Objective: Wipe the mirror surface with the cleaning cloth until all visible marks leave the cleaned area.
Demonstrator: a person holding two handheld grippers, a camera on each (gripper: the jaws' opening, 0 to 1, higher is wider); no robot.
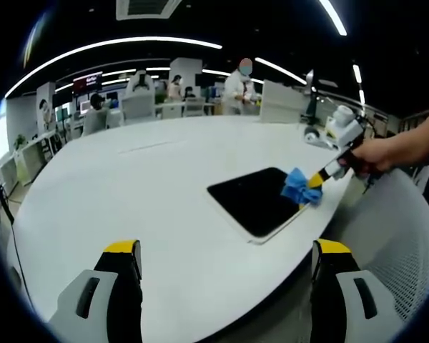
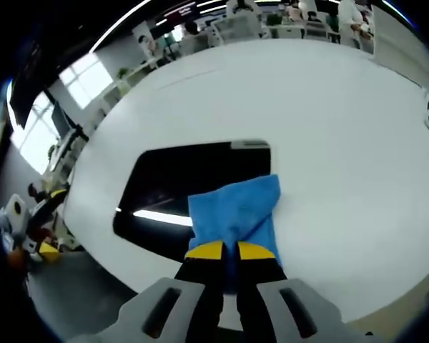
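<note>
- left gripper jaws spread wide, holding nothing, hovering off the white table
- mirror flat near table edge, no marks discernible
- right gripper clamped on blue cloth at mirror's corner; wiping underway, most surface left

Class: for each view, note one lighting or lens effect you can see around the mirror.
Right gripper view: a bright streak of glare crosses the dark mirror beside the cloth. Left gripper view: fisheye bends the ceiling light strips and the table edge into curves.
</note>
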